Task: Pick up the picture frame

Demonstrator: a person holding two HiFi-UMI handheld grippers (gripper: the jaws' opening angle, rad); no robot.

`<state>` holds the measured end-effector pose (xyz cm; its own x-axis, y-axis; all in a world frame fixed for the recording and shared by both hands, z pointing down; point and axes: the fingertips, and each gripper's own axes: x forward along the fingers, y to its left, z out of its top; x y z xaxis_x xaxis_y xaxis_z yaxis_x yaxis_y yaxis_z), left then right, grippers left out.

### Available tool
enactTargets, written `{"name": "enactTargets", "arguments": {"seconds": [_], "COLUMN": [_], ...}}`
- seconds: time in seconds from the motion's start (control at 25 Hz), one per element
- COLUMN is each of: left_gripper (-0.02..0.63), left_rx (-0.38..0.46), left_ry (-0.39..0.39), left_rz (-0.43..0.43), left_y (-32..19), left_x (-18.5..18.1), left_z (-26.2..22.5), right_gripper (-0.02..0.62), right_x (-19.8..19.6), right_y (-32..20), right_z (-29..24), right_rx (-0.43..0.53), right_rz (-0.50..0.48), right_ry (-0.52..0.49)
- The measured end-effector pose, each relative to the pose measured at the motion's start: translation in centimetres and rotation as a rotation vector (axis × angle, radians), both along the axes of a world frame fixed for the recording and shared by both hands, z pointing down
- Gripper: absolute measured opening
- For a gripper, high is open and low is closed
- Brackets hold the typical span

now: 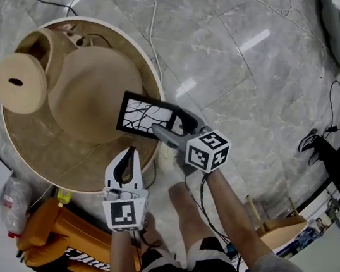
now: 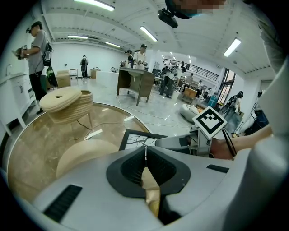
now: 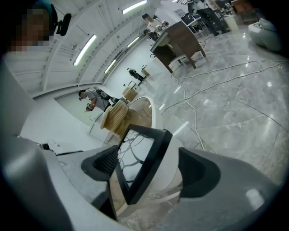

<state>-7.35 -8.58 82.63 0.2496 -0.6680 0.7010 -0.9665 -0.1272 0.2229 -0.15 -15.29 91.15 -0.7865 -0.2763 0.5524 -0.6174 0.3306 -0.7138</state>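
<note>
The picture frame is black with a branch drawing and stands tilted at the right rim of the round table. My right gripper is open, with one jaw on each side of the frame's near corner. In the right gripper view the frame stands between the wide jaws of that gripper, and the right pad is clearly off it. My left gripper is shut and empty over the table's near edge, left of the frame. In the left gripper view the tips of this gripper meet, with the frame beyond.
A large beige dome and a ribbed wooden spool sit on the table behind the frame. An orange chair is at the lower left. Thin cables cross the marble floor. The person's legs are below the grippers.
</note>
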Motion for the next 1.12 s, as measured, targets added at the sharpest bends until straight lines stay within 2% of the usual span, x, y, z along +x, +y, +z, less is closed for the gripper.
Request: {"name": "enactTargets", "arguments": {"seconds": [0.08,0.24,0.36,0.48,0.56,0.68,0.84,1.0,1.12], "left_gripper": [0.024,0.024,0.024,0.024,0.024,0.024,0.023,0.023,0.025], "left_rx": [0.015,-0.016,-0.01,0.01,0.017,0.014,-0.018,-0.007,0.017], "left_ry": [-0.011,0.011,0.004,-0.017,-0.023,-0.017,0.014,0.01,-0.011], "left_rz": [0.025,-0.014,-0.003,0.038,0.049,0.04,-0.02,-0.013,0.027], "left_y": [0.0,0.4,0.6,1.0,1.0,1.0,0.6,0.5,0.8], "left_x": [0.0,-0.2,-0.4,-0.5,-0.6,-0.5,-0.5,-0.7,-1.0], "left_z": [0.2,0.2,0.4,0.7,0.6,0.4,-0.3,-0.6,-0.6], "right_gripper": [0.415,0.329,0.247,0.224,0.187,0.183,0.179,0.169,0.155], "right_x": [0.0,0.0,0.1,-0.1,-0.4,-0.4,-0.2,0.0,0.0], "right_y": [0.0,0.4,0.5,0.5,0.5,0.7,0.8,0.5,0.4], "right_z": [0.2,0.7,1.0,0.9,0.7,0.7,0.4,-0.1,-0.8], "right_rx": [-0.009,-0.027,-0.032,-0.036,-0.03,-0.034,-0.028,-0.001,0.022], "right_rz": [-0.004,-0.017,-0.023,-0.025,-0.026,-0.022,-0.012,-0.003,-0.006], "right_ry": [-0.003,0.01,0.016,0.0,-0.001,0.005,0.016,0.028,0.035]}}
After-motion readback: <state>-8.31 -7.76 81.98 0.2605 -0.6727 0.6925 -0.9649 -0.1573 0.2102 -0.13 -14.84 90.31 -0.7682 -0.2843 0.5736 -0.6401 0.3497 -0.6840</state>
